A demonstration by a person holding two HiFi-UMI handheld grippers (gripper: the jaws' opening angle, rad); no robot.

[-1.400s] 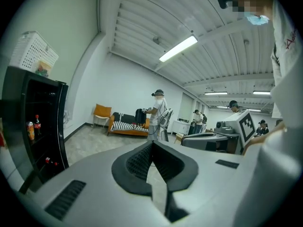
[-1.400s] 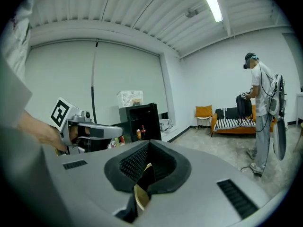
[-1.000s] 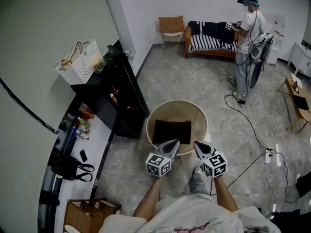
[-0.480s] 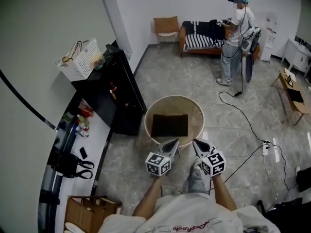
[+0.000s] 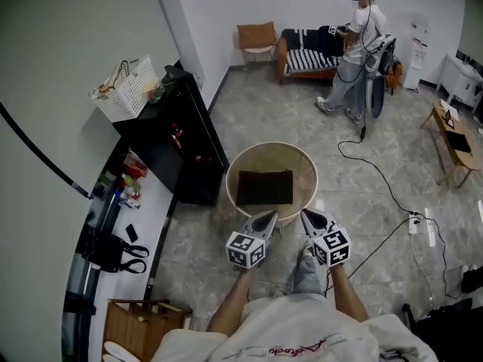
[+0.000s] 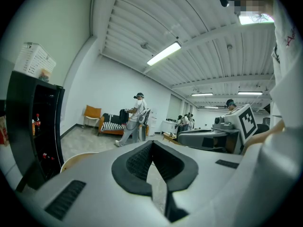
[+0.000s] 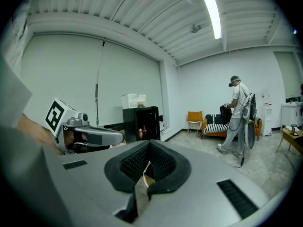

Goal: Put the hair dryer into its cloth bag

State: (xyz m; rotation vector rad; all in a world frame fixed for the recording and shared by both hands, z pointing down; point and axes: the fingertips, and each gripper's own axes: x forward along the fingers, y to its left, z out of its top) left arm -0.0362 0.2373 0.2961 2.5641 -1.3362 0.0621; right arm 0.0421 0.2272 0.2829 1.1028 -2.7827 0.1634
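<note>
A dark rectangular cloth bag lies flat on the round wooden table in the head view. No hair dryer shows in any view. My left gripper and right gripper hover side by side just short of the table's near rim, pointing at it. Both are shut with nothing between the jaws. In the left gripper view the left gripper has its pads pressed together, and the right gripper shows beside it. The right gripper looks the same in its own view, with the left gripper alongside.
A black cabinet with a white basket on top stands left of the table. A white counter holds bottles and a black bag. A cable crosses the floor. A person stands by the sofa.
The person at the back has walked left towards the sofa. The table sits slightly higher in the head view. Both grippers stay shut and side by side.
</note>
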